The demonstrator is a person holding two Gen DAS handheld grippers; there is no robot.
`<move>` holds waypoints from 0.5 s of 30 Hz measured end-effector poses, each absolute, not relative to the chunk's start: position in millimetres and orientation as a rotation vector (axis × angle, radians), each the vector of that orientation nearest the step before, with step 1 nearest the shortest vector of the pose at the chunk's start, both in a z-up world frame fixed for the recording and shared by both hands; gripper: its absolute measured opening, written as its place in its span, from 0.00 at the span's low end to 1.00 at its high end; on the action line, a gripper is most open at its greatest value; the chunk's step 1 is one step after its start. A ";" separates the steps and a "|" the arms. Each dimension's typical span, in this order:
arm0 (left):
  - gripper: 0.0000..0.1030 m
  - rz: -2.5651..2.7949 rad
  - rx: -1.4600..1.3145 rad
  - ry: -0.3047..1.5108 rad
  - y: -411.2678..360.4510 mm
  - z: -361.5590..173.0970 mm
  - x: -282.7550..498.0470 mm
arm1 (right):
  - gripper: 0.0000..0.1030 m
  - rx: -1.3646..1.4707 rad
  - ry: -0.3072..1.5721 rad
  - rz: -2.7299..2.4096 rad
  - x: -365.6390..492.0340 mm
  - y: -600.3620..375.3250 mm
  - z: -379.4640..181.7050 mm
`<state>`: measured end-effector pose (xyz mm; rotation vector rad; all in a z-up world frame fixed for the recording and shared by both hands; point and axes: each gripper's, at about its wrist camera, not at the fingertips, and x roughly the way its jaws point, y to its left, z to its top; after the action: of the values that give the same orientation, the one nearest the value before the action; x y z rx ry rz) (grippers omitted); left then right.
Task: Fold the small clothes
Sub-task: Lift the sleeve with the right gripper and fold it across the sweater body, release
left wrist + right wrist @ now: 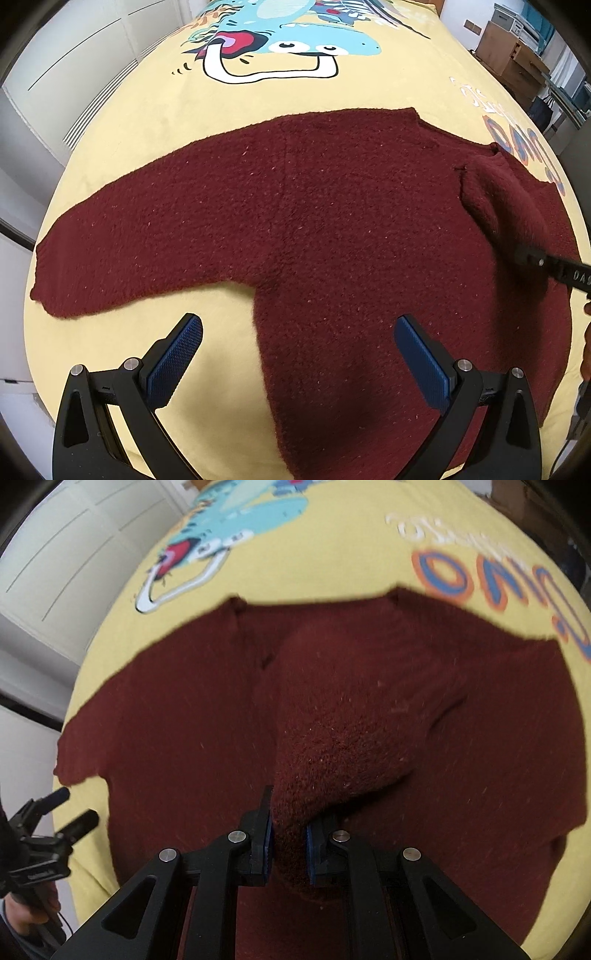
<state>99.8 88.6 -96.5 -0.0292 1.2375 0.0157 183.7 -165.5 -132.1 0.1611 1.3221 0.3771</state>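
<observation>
Yellow cartoon-print bedspread (236,118) as work surface. Fuzzy dark-red knit sweater (332,206) lies flat on it, one sleeve outstretched. Right gripper (289,834) clamped on other sleeve's cuff (295,812) — lifted, likely for folding inward. Left gripper (297,360) wide open, holding nothing, hovering near sweater's side edge.

Between the spread jaws of the left gripper (298,363) lie bare yellow blanket (221,369) and the sweater (332,221) hem, nothing standing there; the right gripper (289,843) has its jaws filled by a raised sleeve (332,746) ahead
</observation>
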 end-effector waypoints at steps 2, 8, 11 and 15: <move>0.99 0.020 -0.031 1.239 89.8 -96.8 98.6 | 0.16 0.159 1.335 0.370 180.0 -167.9 -137.0; 0.99 0.023 -0.021 1.245 86.9 -94.1 95.9 | 0.67 0.145 1.361 0.322 180.6 -177.1 -142.8; 0.99 0.021 -0.001 1.245 83.6 -91.9 97.0 | 0.76 0.172 1.345 0.314 178.8 -189.5 -134.8; 0.99 0.010 0.017 1.237 75.1 -87.0 101.4 | 0.79 0.173 1.335 0.283 170.0 -213.6 -116.7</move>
<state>101.4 75.1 -87.0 0.0169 1.2369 0.0098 170.0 -213.6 -116.7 0.1731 1.3349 0.2832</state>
